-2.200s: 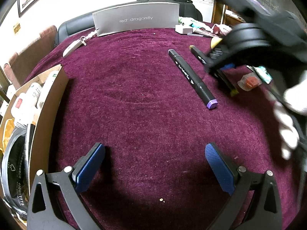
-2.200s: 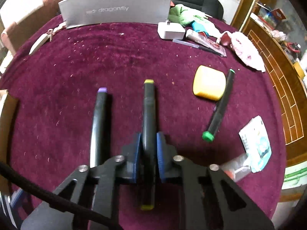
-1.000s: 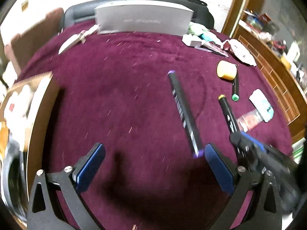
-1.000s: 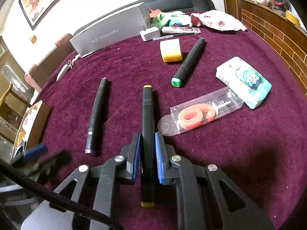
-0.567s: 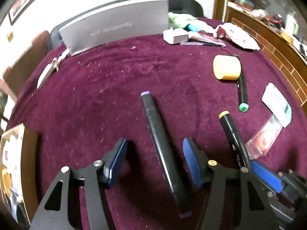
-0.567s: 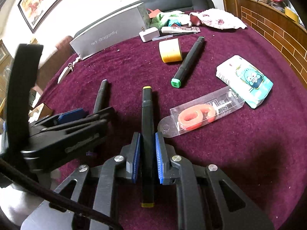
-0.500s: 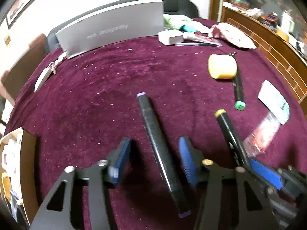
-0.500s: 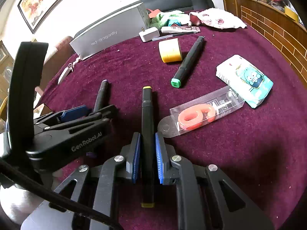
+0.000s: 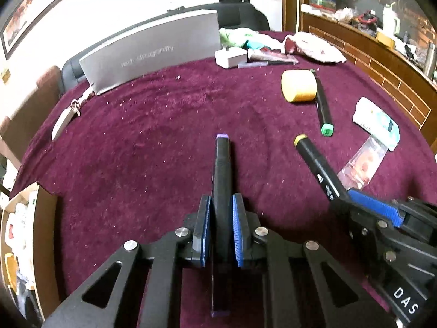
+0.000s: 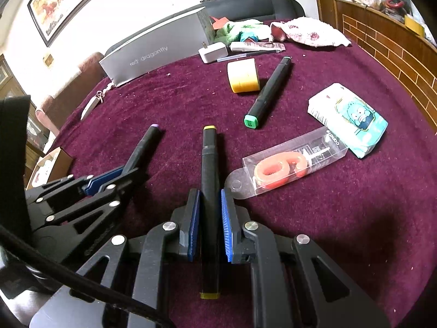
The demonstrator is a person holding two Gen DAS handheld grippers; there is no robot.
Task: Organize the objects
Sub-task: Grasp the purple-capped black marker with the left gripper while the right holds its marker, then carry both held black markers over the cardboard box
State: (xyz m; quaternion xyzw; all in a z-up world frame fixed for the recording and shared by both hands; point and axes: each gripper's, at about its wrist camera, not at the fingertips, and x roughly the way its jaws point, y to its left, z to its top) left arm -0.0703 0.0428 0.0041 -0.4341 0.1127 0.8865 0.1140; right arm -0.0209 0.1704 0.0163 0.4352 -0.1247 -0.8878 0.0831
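Observation:
My left gripper (image 9: pixel 220 210) is shut on a black marker with purple caps (image 9: pixel 222 164), which points away along the fingers over the maroon cloth. My right gripper (image 10: pixel 209 205) is shut on a black marker with yellow caps (image 10: pixel 209 161). The two grippers sit side by side: the right one shows in the left wrist view (image 9: pixel 344 195) and the left one in the right wrist view (image 10: pixel 109 177). A third black marker with green caps (image 10: pixel 269 93) lies further off beside a yellow tape roll (image 10: pixel 243 75).
A clear packet with an orange piece (image 10: pixel 289 164) and a tissue pack (image 10: pixel 348 119) lie to the right. A grey box (image 9: pixel 155 54) stands at the back with a white charger (image 9: pixel 229 57) and clutter. An open cardboard box (image 9: pixel 24 235) is at the left edge.
My left gripper moved in over the purple-capped marker and closed on it. My right gripper stayed shut on the yellow-capped marker.

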